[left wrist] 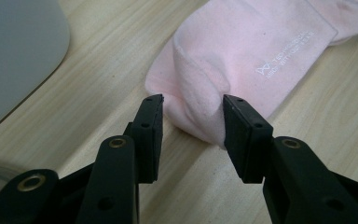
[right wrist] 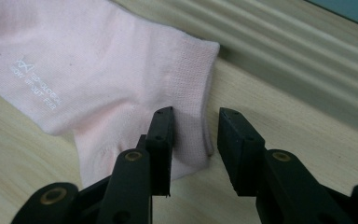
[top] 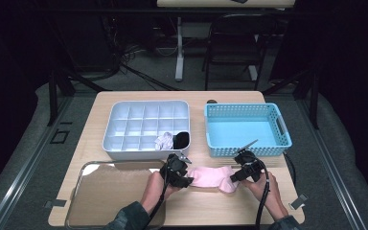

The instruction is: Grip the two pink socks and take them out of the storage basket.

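Pale wood tabletop point(top: 124, 98), seen from the high view. Left to right along the near edge: a clear tray point(top: 106, 191) at the near left corner, then the left gripper point(top: 177, 168), then a pink sock point(top: 212, 177) lying flat, then the right gripper point(top: 246, 165). The sock sits near the middle of the near edge, stretched sideways between the two grippers, just in front of the gap between the two containers.

Behind it, left to right: a grey compartment organizer point(top: 146, 128) holding a white rolled item point(top: 163, 140) and a black rolled item point(top: 181, 139) in its near right compartments; then a blue perforated basket point(top: 247, 129) toward the right edge.

Left gripper view: jaws spread, with the rounded folded end of the sock point(left wrist: 242, 60) bulging into the gap. The fabric lies against the jaw on the right of that view; the other jaw stands clear of it. No pinch. Tray corner point(left wrist: 18, 51) visible at the upper left of that view.

Right gripper view: jaws spread over the ribbed cuff edge of the sock point(right wrist: 102, 79). One jaw rests above the fabric, the other over bare wood; the cuff edge lies in the gap, not pressed. White printed lettering shows on the sock in both gripper views.

A hand point(top: 154, 188) backs each gripper from the near edge.
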Action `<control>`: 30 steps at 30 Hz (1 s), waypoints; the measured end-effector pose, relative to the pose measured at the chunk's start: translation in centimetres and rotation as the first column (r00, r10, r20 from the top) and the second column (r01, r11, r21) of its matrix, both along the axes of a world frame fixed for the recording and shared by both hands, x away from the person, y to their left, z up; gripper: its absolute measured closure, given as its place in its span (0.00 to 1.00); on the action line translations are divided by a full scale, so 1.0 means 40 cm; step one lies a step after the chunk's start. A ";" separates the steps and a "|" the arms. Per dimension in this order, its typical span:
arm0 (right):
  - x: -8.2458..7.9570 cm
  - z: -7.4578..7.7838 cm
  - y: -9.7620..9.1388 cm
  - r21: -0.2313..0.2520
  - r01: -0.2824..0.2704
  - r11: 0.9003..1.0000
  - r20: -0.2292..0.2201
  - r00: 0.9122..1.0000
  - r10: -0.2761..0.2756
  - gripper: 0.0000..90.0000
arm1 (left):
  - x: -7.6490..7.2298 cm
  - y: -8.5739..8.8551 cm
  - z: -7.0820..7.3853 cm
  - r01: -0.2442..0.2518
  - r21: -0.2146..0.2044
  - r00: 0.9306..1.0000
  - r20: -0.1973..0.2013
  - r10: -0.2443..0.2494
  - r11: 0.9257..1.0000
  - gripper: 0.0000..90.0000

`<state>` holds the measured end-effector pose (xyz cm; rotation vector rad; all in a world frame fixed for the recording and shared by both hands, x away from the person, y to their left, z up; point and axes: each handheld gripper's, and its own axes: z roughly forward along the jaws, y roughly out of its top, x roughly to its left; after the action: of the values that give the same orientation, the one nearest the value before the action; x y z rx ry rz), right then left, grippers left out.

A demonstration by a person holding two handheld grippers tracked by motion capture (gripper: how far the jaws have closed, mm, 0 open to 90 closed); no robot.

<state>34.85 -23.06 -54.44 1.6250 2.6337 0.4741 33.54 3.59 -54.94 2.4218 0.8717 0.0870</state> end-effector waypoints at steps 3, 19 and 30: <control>0.000 -0.002 0.005 0.000 -0.007 1.000 -0.003 1.000 0.007 0.74 | 0.001 0.000 -0.003 0.003 0.000 1.000 -0.005 -0.003 1.000 0.69; 0.001 -0.005 0.001 0.033 -0.003 0.999 -0.025 1.000 0.003 0.89 | -0.008 -0.006 -0.012 0.037 0.000 0.999 -0.009 -0.037 0.999 0.89; -0.005 0.019 -0.010 0.071 0.003 0.997 0.002 1.000 -0.004 0.90 | -0.007 -0.002 -0.015 0.039 -0.013 0.999 -0.013 -0.039 0.999 0.94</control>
<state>34.65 -23.45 -53.69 1.6465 2.6412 0.5751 33.25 3.50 -55.52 2.4289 0.8275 0.0505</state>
